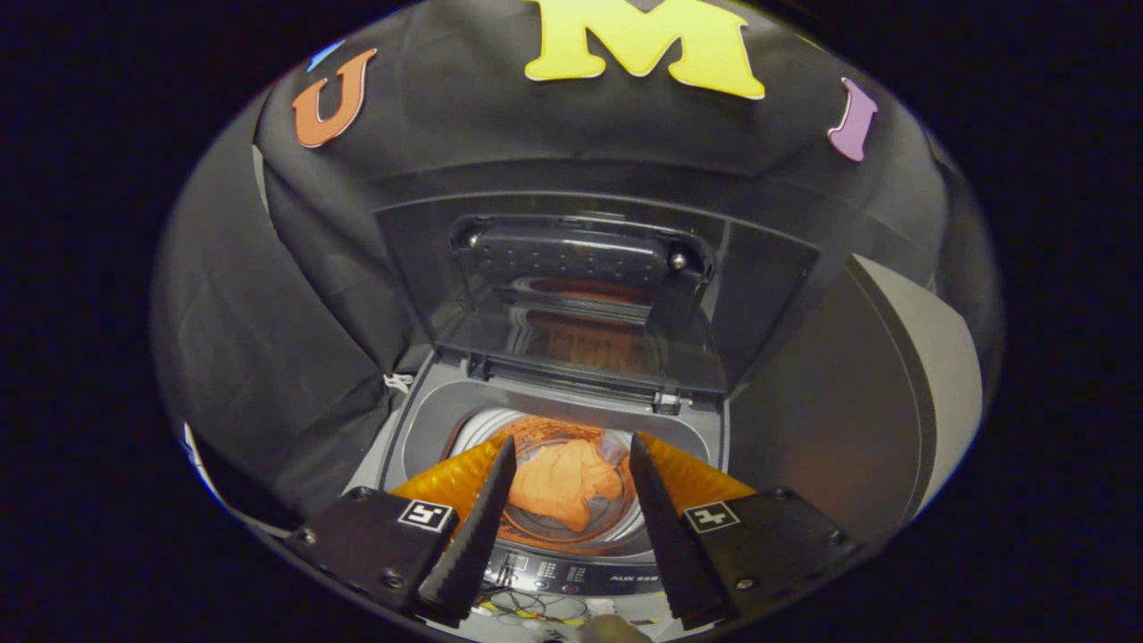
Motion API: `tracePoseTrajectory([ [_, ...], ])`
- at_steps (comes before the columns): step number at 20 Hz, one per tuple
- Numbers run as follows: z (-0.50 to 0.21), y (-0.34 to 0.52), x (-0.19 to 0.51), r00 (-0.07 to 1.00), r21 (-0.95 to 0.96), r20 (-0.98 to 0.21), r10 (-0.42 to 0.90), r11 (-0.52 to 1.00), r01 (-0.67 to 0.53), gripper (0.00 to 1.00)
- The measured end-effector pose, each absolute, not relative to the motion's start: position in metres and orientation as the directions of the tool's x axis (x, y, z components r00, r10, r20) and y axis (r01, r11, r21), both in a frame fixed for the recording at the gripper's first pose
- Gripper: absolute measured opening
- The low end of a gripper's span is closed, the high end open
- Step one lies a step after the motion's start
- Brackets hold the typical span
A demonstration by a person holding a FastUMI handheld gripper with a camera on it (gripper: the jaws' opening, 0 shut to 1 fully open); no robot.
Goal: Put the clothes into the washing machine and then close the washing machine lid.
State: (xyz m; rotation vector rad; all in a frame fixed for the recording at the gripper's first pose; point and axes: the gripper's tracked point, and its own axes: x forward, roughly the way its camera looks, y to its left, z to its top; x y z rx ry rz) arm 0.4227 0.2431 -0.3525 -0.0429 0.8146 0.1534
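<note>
The washing machine (571,420) is seen from above, with its lid (585,299) raised upright at the back. An orange cloth (563,487) is lying inside the drum (536,438), seen between the two fingers and below them. The gripper (571,455) is held over the opening; its jaws are spread wide apart and nothing is held by them. The control panel (580,576) is seen at the near edge.
</note>
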Motion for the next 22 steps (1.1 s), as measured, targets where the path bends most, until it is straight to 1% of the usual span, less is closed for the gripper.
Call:
tracePoseTrajectory([
  [9,-0.309,0.238,0.409,0.740,0.014,-0.663,0.114,0.990,-0.140,0.80],
  [16,-0.257,0.241,0.397,0.802,0.014,-0.582,0.137,0.987,-0.158,0.80],
  [22,-0.214,0.240,0.390,0.847,0.017,-0.517,0.125,0.991,-0.136,0.80],
])
